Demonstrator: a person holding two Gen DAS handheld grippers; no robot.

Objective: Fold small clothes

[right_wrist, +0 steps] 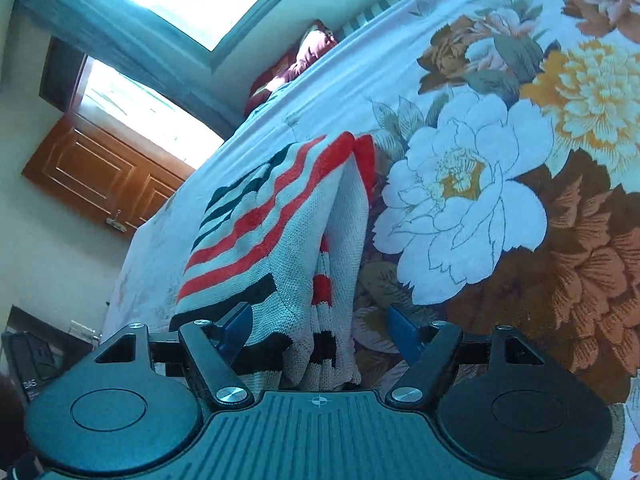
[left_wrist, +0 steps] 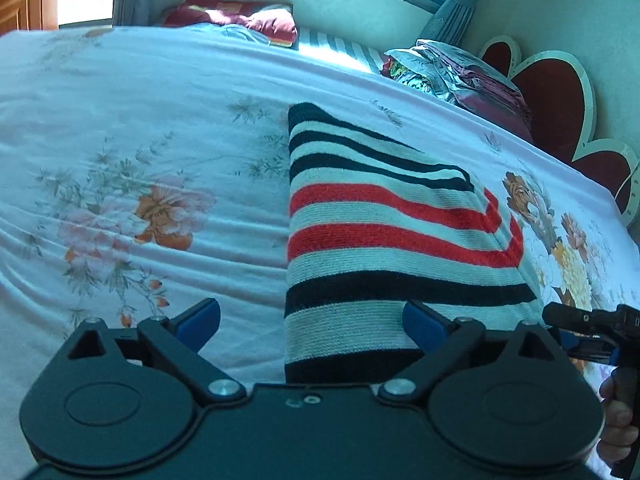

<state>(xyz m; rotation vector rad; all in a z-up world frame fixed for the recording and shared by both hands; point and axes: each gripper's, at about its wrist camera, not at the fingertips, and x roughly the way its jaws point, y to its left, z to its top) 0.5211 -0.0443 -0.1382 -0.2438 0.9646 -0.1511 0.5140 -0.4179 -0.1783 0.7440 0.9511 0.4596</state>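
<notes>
A folded knit garment [left_wrist: 400, 220] with black, red and pale stripes lies on the flowered bedsheet [left_wrist: 140, 120]. My left gripper [left_wrist: 312, 324] stands wide open over its near end. The left blue pad is off the cloth on the sheet, and the right one is above the knit. In the right wrist view the same garment [right_wrist: 280, 220] shows its layered folded edge. My right gripper [right_wrist: 320, 332] is open with that edge between its pads, neither pressing on it. The right gripper [left_wrist: 580, 328] also shows in the left wrist view beside the garment, with a hand [left_wrist: 616, 420] on it.
A maroon pillow [left_wrist: 240, 16] lies at the bed's far side. A stack of folded bedding [left_wrist: 460, 76] sits by the heart-shaped headboard [left_wrist: 560, 120]. Curtain and window are behind the bed. A wooden door [right_wrist: 100, 168] stands beyond it.
</notes>
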